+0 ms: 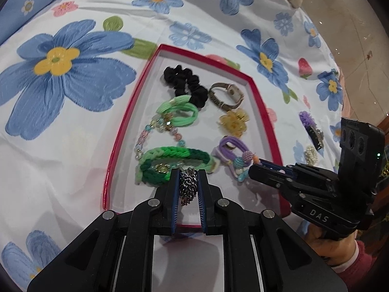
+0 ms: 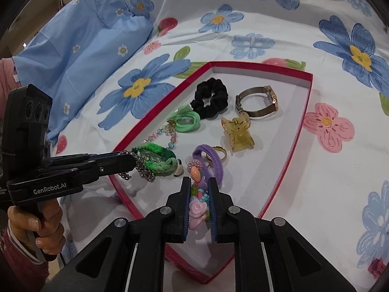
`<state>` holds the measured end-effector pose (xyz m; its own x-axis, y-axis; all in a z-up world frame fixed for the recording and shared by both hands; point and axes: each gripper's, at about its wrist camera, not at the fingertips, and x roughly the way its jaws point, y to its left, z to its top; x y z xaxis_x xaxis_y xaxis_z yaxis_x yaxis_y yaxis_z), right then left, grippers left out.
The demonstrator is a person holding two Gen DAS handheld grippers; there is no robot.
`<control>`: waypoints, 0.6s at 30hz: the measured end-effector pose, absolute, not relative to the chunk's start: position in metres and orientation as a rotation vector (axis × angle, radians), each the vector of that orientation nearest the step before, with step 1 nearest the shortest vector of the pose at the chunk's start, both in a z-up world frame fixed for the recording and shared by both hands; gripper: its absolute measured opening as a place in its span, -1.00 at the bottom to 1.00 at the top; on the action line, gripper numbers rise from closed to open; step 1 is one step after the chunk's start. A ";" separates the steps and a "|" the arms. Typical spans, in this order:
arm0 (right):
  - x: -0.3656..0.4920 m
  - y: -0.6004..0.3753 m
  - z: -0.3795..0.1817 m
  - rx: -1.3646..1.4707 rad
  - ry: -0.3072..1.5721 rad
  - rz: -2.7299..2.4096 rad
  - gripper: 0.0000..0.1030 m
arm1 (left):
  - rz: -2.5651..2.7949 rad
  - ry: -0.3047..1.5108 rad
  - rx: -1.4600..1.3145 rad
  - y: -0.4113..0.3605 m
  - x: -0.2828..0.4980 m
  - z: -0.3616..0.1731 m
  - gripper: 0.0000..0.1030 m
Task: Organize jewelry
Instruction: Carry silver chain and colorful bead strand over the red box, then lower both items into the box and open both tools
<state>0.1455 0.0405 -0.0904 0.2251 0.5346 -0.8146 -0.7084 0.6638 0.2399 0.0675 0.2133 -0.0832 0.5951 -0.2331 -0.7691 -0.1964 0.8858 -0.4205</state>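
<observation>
Left tool [image 1: 188, 182] pinches silver chain [image 1: 187, 186], right tool [image 2: 199, 194] bead bracelet [image 2: 198, 206], over red tray [image 2: 301, 126] holding scrunchie [image 2: 211, 97], watch [image 2: 257, 102].

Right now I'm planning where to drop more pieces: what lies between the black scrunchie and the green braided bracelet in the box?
The light green hair tie and a pastel bead bracelet lie between them, clearest in the right wrist view.

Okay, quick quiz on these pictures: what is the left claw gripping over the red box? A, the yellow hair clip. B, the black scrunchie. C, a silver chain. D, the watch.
C: the left claw is shut on a silver chain, while the scrunchie, clip and watch lie loose in the box.
</observation>
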 end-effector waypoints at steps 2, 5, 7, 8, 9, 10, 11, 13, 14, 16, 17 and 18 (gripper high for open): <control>0.147 0.042 -0.093 -0.202 1.042 0.863 -0.73 | -0.019 0.953 -0.496 0.213 0.068 -0.087 -0.76; 0.149 0.042 -0.098 -0.211 1.056 0.857 -0.71 | -0.018 0.959 -0.492 0.212 0.069 -0.089 -0.76; 0.149 0.042 -0.098 -0.217 1.053 0.857 -0.71 | -0.018 0.962 -0.498 0.213 0.070 -0.090 -0.75; 0.149 0.042 -0.099 -0.219 1.053 0.858 -0.71 | -0.017 0.963 -0.501 0.213 0.071 -0.091 -0.75; 0.149 0.042 -0.099 -0.221 1.052 0.858 -0.71 | -0.018 0.963 -0.504 0.214 0.071 -0.091 -0.76; 0.149 0.042 -0.099 -0.221 1.051 0.858 -0.71 | -0.017 0.963 -0.505 0.214 0.071 -0.091 -0.76; 0.149 0.043 -0.099 -0.222 1.051 0.857 -0.71 | -0.016 0.963 -0.503 0.214 0.071 -0.091 -0.76; 0.149 0.042 -0.099 -0.221 1.050 0.857 -0.71 | -0.008 0.965 -0.496 0.214 0.071 -0.091 -0.76; 0.149 0.042 -0.099 -0.220 1.050 0.857 -0.71 | -0.006 0.964 -0.497 0.215 0.071 -0.091 -0.76; 0.150 0.042 -0.099 -0.217 1.052 0.858 -0.70 | -0.004 0.963 -0.500 0.215 0.070 -0.090 -0.76; 0.150 0.042 -0.099 -0.216 1.054 0.859 -0.70 | -0.005 0.962 -0.502 0.216 0.070 -0.090 -0.76; 0.150 0.042 -0.099 -0.213 1.056 0.860 -0.69 | -0.004 0.961 -0.503 0.216 0.070 -0.090 -0.76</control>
